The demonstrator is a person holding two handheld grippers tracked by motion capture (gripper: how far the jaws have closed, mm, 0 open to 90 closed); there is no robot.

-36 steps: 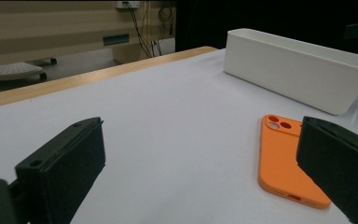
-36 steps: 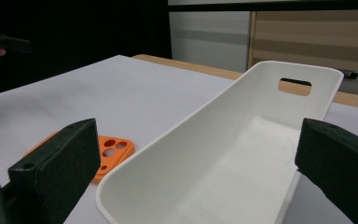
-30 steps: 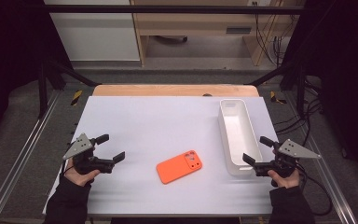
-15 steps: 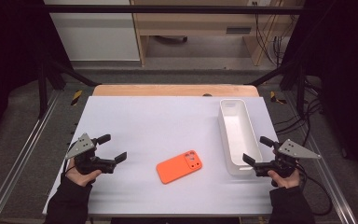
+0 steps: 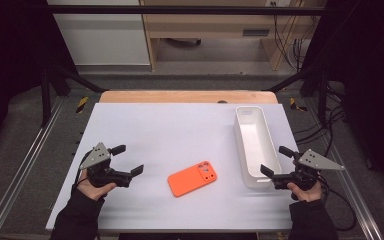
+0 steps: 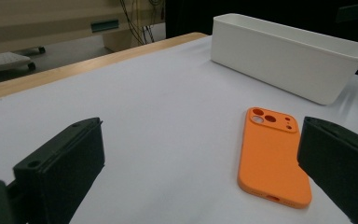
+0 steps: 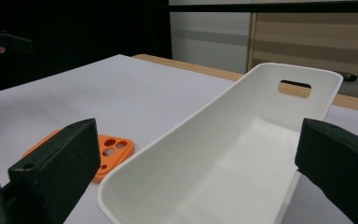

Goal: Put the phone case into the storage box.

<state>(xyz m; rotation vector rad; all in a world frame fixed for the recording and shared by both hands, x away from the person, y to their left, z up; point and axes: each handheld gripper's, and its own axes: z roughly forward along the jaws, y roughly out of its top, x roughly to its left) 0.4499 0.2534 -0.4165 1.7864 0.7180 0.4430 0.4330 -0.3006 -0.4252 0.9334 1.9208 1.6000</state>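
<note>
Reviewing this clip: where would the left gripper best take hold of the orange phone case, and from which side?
Probably across its two long edges near the middle. The orange phone case lies flat, back up, on the white table, too thin for a side grab. The open left gripper should likely descend from above, jaws straddling its narrow width.

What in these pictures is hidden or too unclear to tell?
- Orange phone case: in the right gripper view, the white bin wall and the right tool's jaw cover most of it.
- Underside of the case: it lies flat in the high view.
- Bin's near end: cut off by the bottom edge of the right gripper view.
</note>
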